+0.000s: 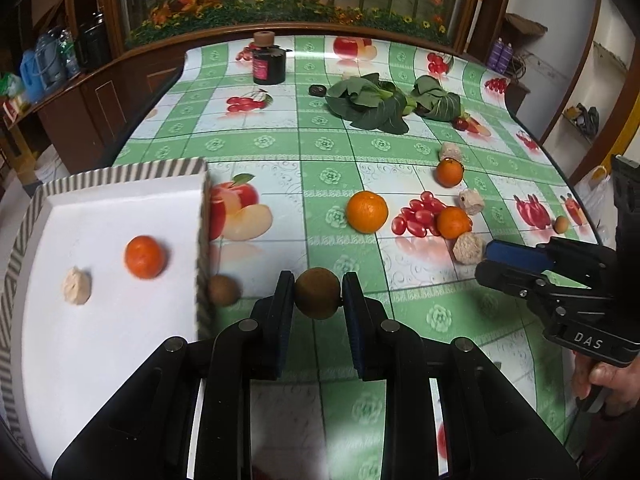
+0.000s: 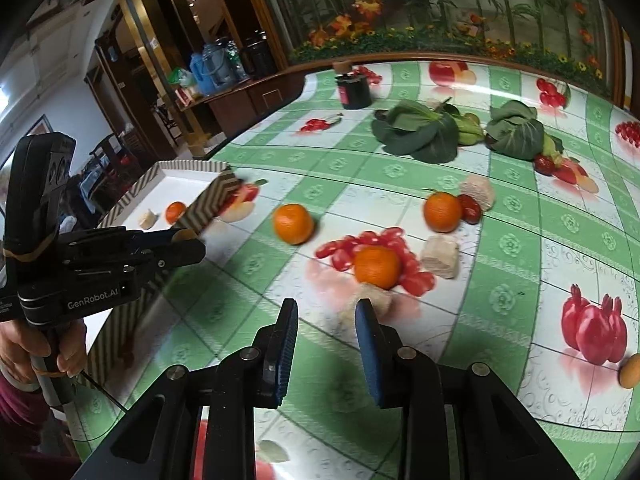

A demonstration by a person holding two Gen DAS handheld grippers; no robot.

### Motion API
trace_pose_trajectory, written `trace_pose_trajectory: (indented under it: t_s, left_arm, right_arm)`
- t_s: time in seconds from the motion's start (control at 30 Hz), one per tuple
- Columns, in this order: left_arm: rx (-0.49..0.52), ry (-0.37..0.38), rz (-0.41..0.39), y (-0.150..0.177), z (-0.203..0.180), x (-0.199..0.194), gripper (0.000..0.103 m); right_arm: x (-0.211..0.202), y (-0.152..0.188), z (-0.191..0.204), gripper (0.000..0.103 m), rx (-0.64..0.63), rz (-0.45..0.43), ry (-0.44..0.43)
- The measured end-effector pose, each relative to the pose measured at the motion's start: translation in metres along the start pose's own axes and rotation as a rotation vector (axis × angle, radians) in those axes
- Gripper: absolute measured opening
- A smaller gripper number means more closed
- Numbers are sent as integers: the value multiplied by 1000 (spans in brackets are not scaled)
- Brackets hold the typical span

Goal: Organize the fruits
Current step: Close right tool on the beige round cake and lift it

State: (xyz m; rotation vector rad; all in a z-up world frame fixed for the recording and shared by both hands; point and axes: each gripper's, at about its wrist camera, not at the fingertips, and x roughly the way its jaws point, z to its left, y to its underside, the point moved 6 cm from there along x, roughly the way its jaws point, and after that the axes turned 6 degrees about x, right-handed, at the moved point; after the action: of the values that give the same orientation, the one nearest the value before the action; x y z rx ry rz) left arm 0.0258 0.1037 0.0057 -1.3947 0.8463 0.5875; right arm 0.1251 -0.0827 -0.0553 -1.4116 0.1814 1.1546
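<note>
Tray (image 1: pixel 120 200) at left on table (image 1: pixel 320 152), holding one orange (image 1: pixel 144 257) and a pale lump (image 1: pixel 77 286). Three oranges (image 1: pixel 367 212) loose at centre: firm, round, prone to roll, best pinched across the middle. Kiwi (image 1: pixel 318 294), small and light, likely soft-skinned, pinched in left gripper (image 1: pixel 317 300) beside the tray. Right gripper (image 2: pixel 326 316) parted, empty, above a pale chunk (image 2: pixel 372 304).

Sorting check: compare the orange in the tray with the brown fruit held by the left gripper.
The orange is bright orange; the brown fruit is dull brown. The orange rests on the tray floor beside a pale lump; the brown fruit is clamped in the left gripper, outside the tray. Both are round and similar in size.
</note>
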Motion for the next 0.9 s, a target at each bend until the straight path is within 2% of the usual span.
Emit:
trace_pose_trajectory:
  t_s: [0.17, 0.4, 0.5, 0.63, 0.9]
  left_arm:
    - [-36, -17, -8, 9, 16, -12, 24]
    - [-50, -6, -22, 12, 22, -19, 24]
    - [-50, -1, -19, 13, 22, -18, 24]
    - [-50, 1, -9, 15, 22, -16, 24]
    - [-57, 10, -8, 14, 22, -13, 24]
  right_arm:
    - [1, 0, 15, 29, -30, -1, 9]
    - [-2, 0, -15, 30, 39, -15, 122]
    - [2, 1, -21, 33, 58, 0, 111]
    - [8, 2, -9, 37, 35, 16, 57]
    - [27, 13, -1, 38, -20, 81, 57]
